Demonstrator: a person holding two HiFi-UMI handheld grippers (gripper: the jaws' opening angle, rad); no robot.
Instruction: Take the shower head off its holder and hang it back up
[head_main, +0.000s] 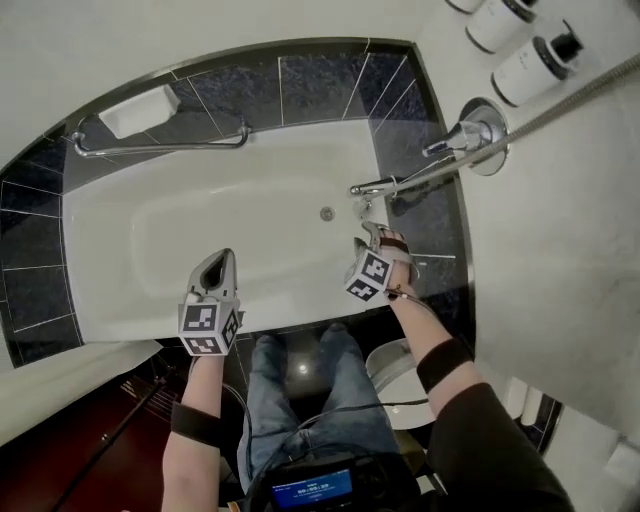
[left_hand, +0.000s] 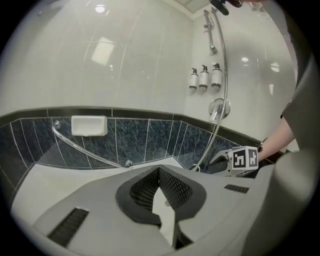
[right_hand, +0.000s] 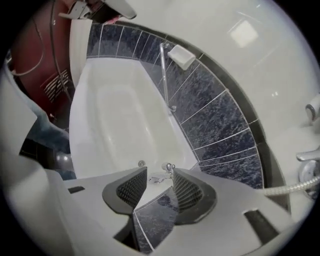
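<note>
The shower head (left_hand: 220, 6) seems to sit in its holder at the very top of the left gripper view, right of centre and half cut off. Its hose (head_main: 560, 100) slants across the head view's upper right. The left tongs (head_main: 216, 262) are pressed together and empty. The right tongs (head_main: 374, 238) are spread, with nothing between them. On the reach up, they could snag the hose or knock the bottles (head_main: 530, 60). A loose pinch could drop the head into the bathtub (head_main: 150, 230).

The shower hose (head_main: 570, 103) (pulled straight) leaves the head view's right edge.
</note>
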